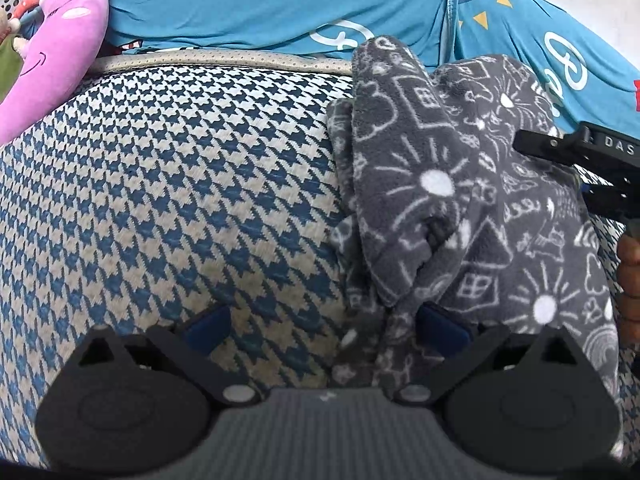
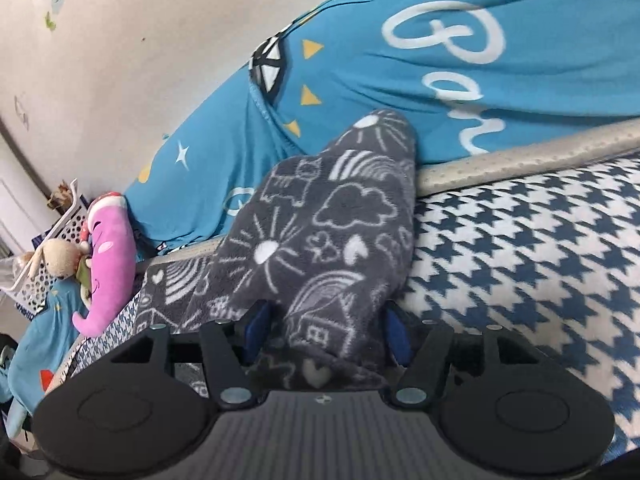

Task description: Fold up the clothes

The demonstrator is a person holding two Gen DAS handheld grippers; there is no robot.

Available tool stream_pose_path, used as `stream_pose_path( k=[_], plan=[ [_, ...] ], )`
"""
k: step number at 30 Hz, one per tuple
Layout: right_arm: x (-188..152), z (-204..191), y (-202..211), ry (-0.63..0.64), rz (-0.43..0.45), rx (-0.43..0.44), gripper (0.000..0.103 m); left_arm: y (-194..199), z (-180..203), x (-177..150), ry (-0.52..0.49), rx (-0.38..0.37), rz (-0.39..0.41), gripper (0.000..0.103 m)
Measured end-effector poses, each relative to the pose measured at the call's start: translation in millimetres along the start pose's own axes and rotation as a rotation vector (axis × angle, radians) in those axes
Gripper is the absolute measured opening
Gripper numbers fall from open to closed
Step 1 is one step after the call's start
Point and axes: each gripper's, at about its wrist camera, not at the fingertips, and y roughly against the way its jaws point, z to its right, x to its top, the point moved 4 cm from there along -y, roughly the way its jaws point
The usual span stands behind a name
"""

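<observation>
A dark grey fleece garment (image 1: 460,200) with white doodle prints lies bunched on the right of the houndstooth bed cover (image 1: 180,200). My left gripper (image 1: 324,328) stands open low over the cover. Its left pad is over bare cover, and its right pad (image 1: 440,328) is tucked against the garment's edge. In the right wrist view the same grey fleece garment (image 2: 320,240) runs forward from between the blue pads (image 2: 256,332), and my right gripper (image 2: 326,334) is shut on a thick fold of it. That gripper's black body (image 1: 580,168) and a hand (image 1: 630,264) show at the left view's right edge.
A blue printed quilt (image 1: 280,4) lies along the far side of the bed against a pale wall (image 2: 120,40). A pink plush toy (image 1: 60,48), a beige plush rabbit (image 2: 60,260) and a white basket (image 2: 52,240) sit at the far left end.
</observation>
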Motion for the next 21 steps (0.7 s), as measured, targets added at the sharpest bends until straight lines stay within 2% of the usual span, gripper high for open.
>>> stream_pose_path(
  k=[3,4,7,17,21],
  plan=[
    [0.2,0.5,-3.2,-0.003,-0.001,0.008,0.048,-0.3,1.0,-1.0,-0.009,0.003,0.003,0.103],
    [0.1,0.3,-3.9,-0.005,0.000,0.003,0.036,-0.3,0.9,-1.5,-0.010,0.004,0.004,0.103],
    [-0.3,-5.0,-3.9,0.005,0.002,-0.014,0.026,-0.8,2.1,-1.1,-0.009,0.013,0.003,0.103],
    [9.3,-35.8,23.6,0.073,0.092,-0.152,0.018,2.0,14.8,1.5,-0.034,0.048,0.013,0.102],
    [17.4,-39.1,47.6,0.096,0.155,-0.215,0.018,3.7,24.9,7.9,-0.041,0.000,0.027,0.102]
  ],
)
